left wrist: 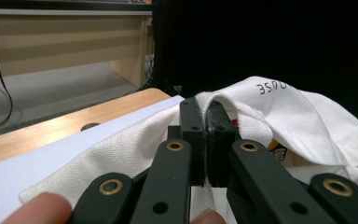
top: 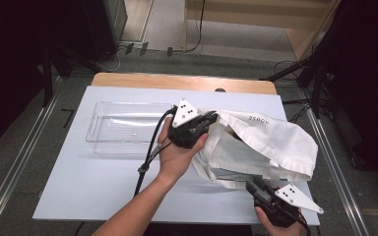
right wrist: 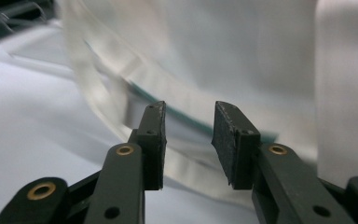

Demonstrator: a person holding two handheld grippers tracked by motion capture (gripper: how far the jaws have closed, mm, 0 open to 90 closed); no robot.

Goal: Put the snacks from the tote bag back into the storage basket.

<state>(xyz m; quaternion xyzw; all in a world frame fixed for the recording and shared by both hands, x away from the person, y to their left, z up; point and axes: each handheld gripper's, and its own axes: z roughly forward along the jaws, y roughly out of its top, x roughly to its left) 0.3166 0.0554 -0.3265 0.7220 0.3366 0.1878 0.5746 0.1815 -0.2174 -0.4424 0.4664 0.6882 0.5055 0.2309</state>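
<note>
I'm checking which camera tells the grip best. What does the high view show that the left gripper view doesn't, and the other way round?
High view alone: the clear plastic tray left of the white cloth bag, and the right gripper at the bag's near edge.

Left gripper view alone: the left gripper seen close up, jaws shut on a fold of the bag's rim, and something with orange print inside the bag.

Both: the bag with its printed lettering, the pale blue table cover and the wooden table edge.

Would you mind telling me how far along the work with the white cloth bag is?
Done: the left gripper has clamped the white cloth bag at its rim. In hand: the right gripper sits open near the bag's strap. Left: whatever involves the clear tray.
</note>
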